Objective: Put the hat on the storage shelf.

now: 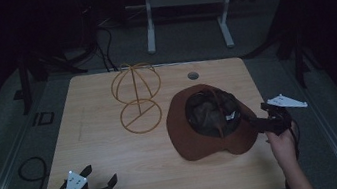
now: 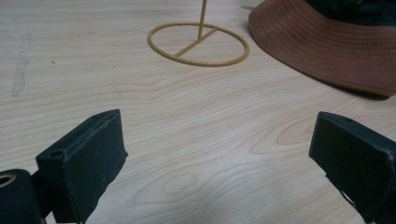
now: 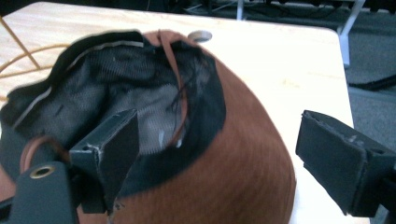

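The hat (image 1: 211,121) lies upside down on the right half of the table (image 1: 119,182), its brown brim spread flat on the wood and its dark lined inside facing up. A thin brown cord (image 3: 175,79) runs across that lining, and a small pale tag sits inside near the rim.

The right gripper (image 1: 256,121) is at the hat's right edge. Its jaws are spread wide: in the right gripper view one jaw stands over the dark lining inside the hat, the other out past the brim, with the brim between them. Whether either jaw actually touches the cloth is hard to say, since that view is a little blurred. The person's right hand (image 1: 283,145) holds the gripper from the near side of the hat.

To the left of the hat, just beside its brim, stands the yellow wire hat stand (image 1: 137,96), a ring base on the table with a rounded wire frame above it.

Well apart from the hat, at the near left corner of the table, the left gripper (image 1: 102,177) hangs low over bare wood with its jaws spread and nothing between them.
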### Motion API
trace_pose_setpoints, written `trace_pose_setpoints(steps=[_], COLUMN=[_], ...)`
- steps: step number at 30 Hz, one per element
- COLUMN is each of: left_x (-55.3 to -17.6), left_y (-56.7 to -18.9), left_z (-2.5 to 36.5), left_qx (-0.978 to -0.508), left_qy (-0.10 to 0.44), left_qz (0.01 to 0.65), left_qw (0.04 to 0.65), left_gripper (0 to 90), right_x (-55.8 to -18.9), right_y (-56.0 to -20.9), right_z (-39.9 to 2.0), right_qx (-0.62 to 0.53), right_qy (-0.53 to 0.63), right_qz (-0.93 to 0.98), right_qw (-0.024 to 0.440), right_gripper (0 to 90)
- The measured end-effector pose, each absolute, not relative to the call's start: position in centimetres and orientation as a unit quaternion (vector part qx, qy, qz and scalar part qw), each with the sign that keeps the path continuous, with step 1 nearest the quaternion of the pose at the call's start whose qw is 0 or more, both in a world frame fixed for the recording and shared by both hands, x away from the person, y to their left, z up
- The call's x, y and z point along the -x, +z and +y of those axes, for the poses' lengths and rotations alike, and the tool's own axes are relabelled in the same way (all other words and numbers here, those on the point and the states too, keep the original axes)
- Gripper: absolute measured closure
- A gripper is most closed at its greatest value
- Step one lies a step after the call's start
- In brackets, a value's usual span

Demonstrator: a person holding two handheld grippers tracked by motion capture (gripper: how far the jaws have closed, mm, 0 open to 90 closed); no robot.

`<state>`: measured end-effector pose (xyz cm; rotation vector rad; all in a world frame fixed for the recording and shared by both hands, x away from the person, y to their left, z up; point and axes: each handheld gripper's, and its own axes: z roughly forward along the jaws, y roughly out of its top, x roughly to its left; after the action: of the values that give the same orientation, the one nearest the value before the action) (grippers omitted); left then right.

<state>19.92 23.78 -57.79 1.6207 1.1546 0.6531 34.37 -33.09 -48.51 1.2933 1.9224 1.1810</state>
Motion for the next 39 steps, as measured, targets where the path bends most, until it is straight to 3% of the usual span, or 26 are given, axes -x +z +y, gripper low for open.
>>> trace_pose_setpoints(steps=[12, 19, 22, 24, 32, 33, 35, 39], left_x=[-20.0, -19.9, -19.9, -19.9, -20.1, -20.2, -20.2, -20.2], left_y=[-57.9, -57.8, -57.9, -57.9, -58.1, -58.1, -58.1, -58.1], left_z=[23.6, 23.8, 23.7, 23.7, 23.6, 23.7, 23.7, 23.7], left_qx=[-0.682, -0.683, -0.685, -0.689, -0.695, -0.694, -0.695, -0.696], left_qy=[0.262, 0.257, 0.259, 0.258, 0.249, 0.247, 0.247, 0.246], left_qz=[0.468, 0.462, 0.46, 0.459, 0.462, 0.462, 0.462, 0.46], left_qw=[0.497, 0.505, 0.501, 0.498, 0.492, 0.494, 0.492, 0.494], left_gripper=[4.9, 4.6, 3.8, 3.2, 3.2, 3.2, 3.2, 3.3], right_x=[-38.7, -41.2, -42.2, -42.8, -44.6, -44.8, -45.3, -46.1], right_y=[-46.8, -47.0, -47.3, -47.5, -48.1, -48.1, -48.2, -48.7], right_z=[-31.4, -30.4, -29.8, -29.6, -28.4, -28.4, -28.4, -28.3], right_qx=[-0.474, -0.493, -0.5, -0.501, -0.512, -0.513, -0.513, -0.503], right_qy=[0.436, 0.435, 0.41, 0.411, 0.37, 0.365, 0.357, 0.341], right_qz=[0.723, 0.722, 0.729, 0.734, 0.742, 0.741, 0.747, 0.761], right_qw=[0.249, 0.215, 0.224, 0.202, 0.227, 0.235, 0.228, 0.228], right_gripper=[13.6, 13.2, 12.5, 12.4, 13.1, 14.3, 27.4, 29.6])
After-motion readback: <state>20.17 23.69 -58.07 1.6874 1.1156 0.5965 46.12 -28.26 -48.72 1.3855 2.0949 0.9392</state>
